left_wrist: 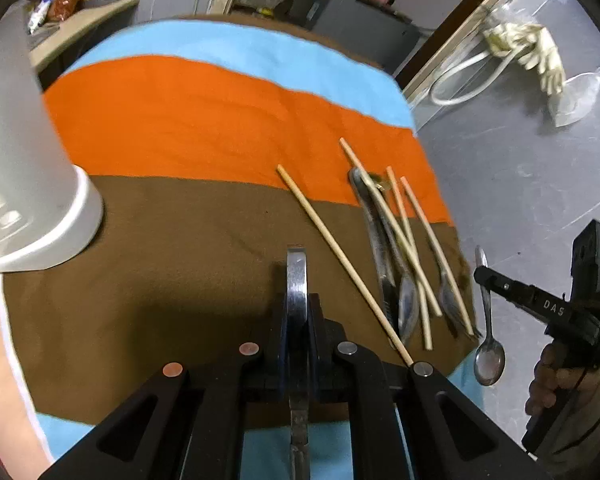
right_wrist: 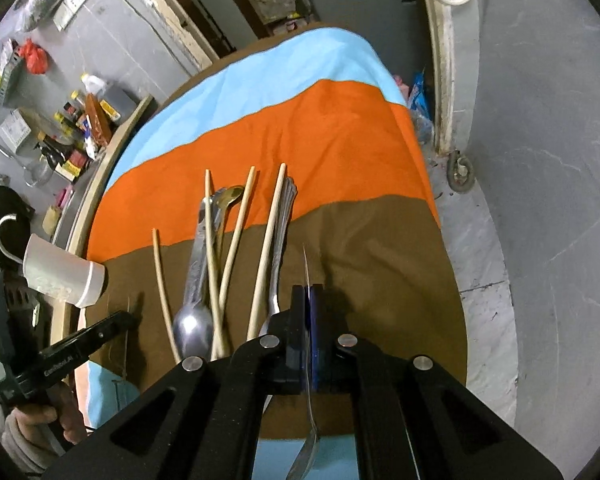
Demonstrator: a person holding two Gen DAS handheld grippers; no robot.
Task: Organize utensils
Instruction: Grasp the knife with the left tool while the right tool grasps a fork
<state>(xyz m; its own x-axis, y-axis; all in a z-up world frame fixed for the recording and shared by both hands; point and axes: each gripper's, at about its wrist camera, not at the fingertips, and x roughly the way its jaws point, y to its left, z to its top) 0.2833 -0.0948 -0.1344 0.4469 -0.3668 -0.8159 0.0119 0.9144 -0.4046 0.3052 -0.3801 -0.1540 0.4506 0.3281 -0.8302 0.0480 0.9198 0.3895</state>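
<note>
- While your left gripper (left_wrist: 298,316) is clamped on a flat steel utensil handle (left_wrist: 297,280), its own camera alone shows your right gripper (left_wrist: 485,276) off the table's right edge, pinching a spoon (left_wrist: 489,354) that hangs bowl-down.
- The right wrist view shows that same spoon (right_wrist: 309,444) edge-on between closed pads, and your left gripper (right_wrist: 116,322) at the table's left edge below the white cup (right_wrist: 62,276) lying on its side.
- Loose utensils lie near the table's right edge: four wooden chopsticks (right_wrist: 268,248), spoons (right_wrist: 194,326) and forks (left_wrist: 450,300), crossed and touching; one chopstick (left_wrist: 340,256) lies apart, nearer the middle.
- The table (right_wrist: 380,264) wears a cloth in blue, orange and brown bands; around it are a grey concrete floor (left_wrist: 520,184), a shelf of bottles (right_wrist: 76,120) and pale rubber gloves (left_wrist: 540,56).
- You can read "DAS" on the right gripper; the white lettering on the left one is too blurred.
</note>
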